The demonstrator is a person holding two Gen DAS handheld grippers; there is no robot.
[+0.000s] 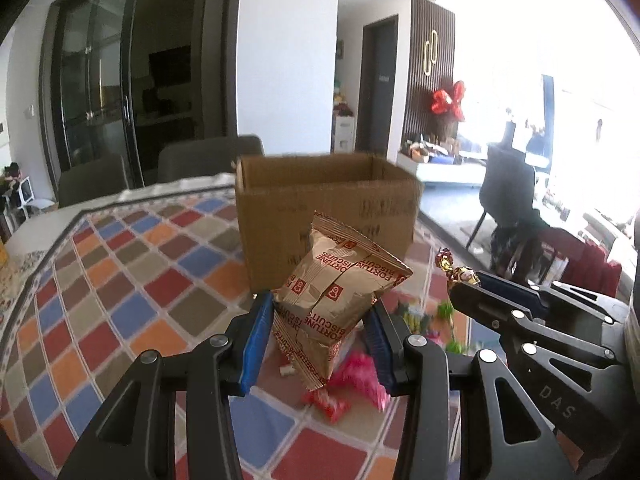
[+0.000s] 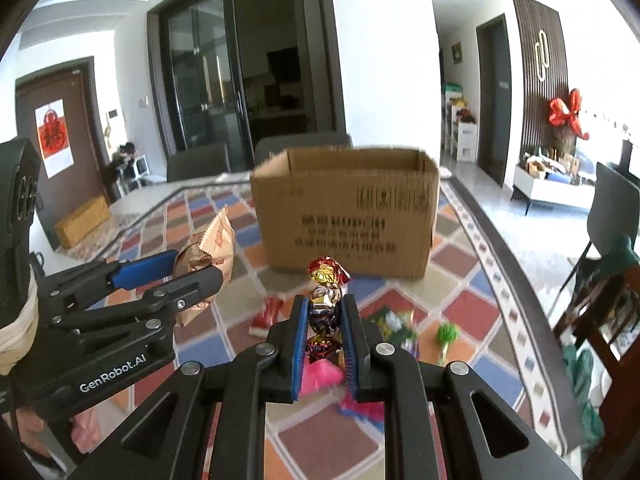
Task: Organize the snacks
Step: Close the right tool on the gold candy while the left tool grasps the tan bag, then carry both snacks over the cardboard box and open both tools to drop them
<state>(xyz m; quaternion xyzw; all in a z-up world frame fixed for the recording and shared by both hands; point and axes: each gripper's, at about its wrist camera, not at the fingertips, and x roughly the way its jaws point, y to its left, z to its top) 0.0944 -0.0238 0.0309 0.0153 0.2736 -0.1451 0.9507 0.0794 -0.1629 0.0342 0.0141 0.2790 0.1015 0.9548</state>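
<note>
Left gripper [image 1: 320,320] jaws clamp the biscuit bag [image 1: 336,300] at its middle, held clear above the table [image 1: 120,280] short of the box [image 1: 328,200]. The bag's long axis tilts, top toward the box. Right gripper [image 2: 325,316] jaws pinch a candy [image 2: 325,312] upright. Risk: the slick bag may slide out; the candy may twist free.

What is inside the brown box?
Only the bare inner walls near the top of the cardboard box show. Its front wall hides the bottom, so whether any snacks are inside cannot be told.
</note>
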